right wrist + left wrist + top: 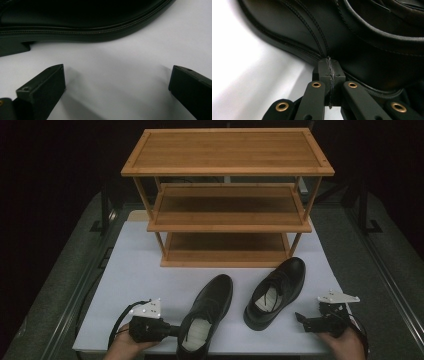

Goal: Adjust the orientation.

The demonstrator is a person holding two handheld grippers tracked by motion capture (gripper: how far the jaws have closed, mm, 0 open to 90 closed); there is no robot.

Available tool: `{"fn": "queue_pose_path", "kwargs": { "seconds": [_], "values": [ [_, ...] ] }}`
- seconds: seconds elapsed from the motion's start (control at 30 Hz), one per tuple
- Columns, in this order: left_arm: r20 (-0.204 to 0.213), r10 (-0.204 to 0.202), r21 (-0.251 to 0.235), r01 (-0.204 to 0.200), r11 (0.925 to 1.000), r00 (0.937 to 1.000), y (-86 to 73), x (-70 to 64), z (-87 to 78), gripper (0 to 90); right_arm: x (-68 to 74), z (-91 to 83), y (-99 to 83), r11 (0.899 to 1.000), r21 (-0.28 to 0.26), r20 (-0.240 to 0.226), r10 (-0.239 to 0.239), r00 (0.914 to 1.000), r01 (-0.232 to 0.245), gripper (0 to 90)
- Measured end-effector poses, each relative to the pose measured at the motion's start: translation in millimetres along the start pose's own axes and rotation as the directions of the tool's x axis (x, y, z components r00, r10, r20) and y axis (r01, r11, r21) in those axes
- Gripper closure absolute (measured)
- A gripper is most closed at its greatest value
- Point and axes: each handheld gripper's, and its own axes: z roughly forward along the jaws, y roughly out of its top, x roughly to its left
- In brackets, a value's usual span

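Two black leather dress shoes lie on a white mat (135, 275) in front of a wooden rack. The left shoe (210, 310) points away and slightly right; the right shoe (280, 290) sits a little farther back. My left gripper (176, 330) is shut, its joined tips (329, 75) pressed against the left shoe's side (352, 37) just above the sole, with nothing between the jaws. My right gripper (302, 320) is open, low over the mat to the right of the right shoe's heel. Its jaws (117, 82) stand wide apart, a short way from that shoe's sole edge (75, 20).
A three-shelf bamboo shoe rack (227, 150) stands at the back of the mat, all shelves bare. The bottom shelf (227, 245) opens toward the shoes. Dark grey table surface (380, 285) surrounds the mat. Bare mat lies between the shoes and the rack.
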Motion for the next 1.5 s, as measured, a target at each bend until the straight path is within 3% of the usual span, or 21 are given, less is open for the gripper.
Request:
{"fn": "queue_pose_path", "kwargs": {
  "seconds": [0.23, 0.43, 0.73, 0.8, 0.83, 0.97, 1.07, 1.13, 1.33, 1.5],
  "values": [
    [0.046, 0.028, 0.010, -0.029, 0.9995, 0.9985, 10.9, -5.2, 19.8, 90.0, 0.1, 0.0, 0.1, 1.000, 0.001, 0.000, 0.001, 1.0000, -0.001, 0.3],
    [0.060, 0.056, 0.017, -0.057, 0.9983, 0.9966, 20.0, -9.2, 33.4, 90.0, 0.1, 0.0, 0.0, 1.000, 0.001, 0.000, 0.001, 1.0000, -0.001, 0.3],
    [0.049, 0.064, 0.016, -0.065, 0.9978, 0.9967, 22.0, -11.0, 33.1, 90.0, 0.1, -0.1, 0.0, 1.000, 0.000, 0.000, 0.001, 1.0000, -0.001, 0.3],
    [0.033, 0.062, -0.011, -0.062, 0.9980, 0.9975, 23.5, -10.3, 27.1, 89.5, 0.1, -0.1, -0.1, 1.000, 0.000, 0.000, 0.001, 1.0000, -0.001, 0.3],
    [0.018, 0.059, -0.021, -0.059, 0.9980, 0.9981, 24.7, -9.4, 23.1, 79.2, 0.1, -0.1, -0.1, 1.000, 0.000, 0.000, 0.001, 1.0000, -0.001, 0.3],
    [-0.027, 0.046, -0.107, -0.049, 0.9931, 0.9986, 35.7, -5.6, 2.0, 60.8, 0.1, 0.0, 0.0, 1.000, 0.000, 0.000, 0.001, 1.0000, -0.001, 0.3],
    [-0.042, 0.059, -0.129, -0.064, 0.9895, 0.9974, 44.0, -5.3, -3.2, 50.5, 0.1, 0.0, 0.0, 1.000, 0.000, 0.000, 0.001, 1.0000, -0.001, 0.3],
    [-0.057, 0.072, -0.157, -0.080, 0.9844, 0.9958, 57.7, -6.5, -7.1, 45.7, 0.1, -0.1, 0.0, 1.000, 0.001, 0.000, 0.001, 1.0000, -0.001, 0.3],
    [-0.062, 0.100, -0.177, -0.110, 0.9781, 0.9930, 77.9, -10.7, -2.7, 36.8, 0.1, -0.1, 0.0, 1.000, 0.000, 0.000, 0.002, 1.0000, -0.002, 0.3],
    [-0.075, 0.128, -0.158, -0.139, 0.9777, 0.9889, 92.1, -14.7, 18.9, 28.9, 0.1, -0.2, 0.0, 1.000, 0.001, 0.000, 0.002, 1.0000, -0.002, 0.3]
  ]
}}
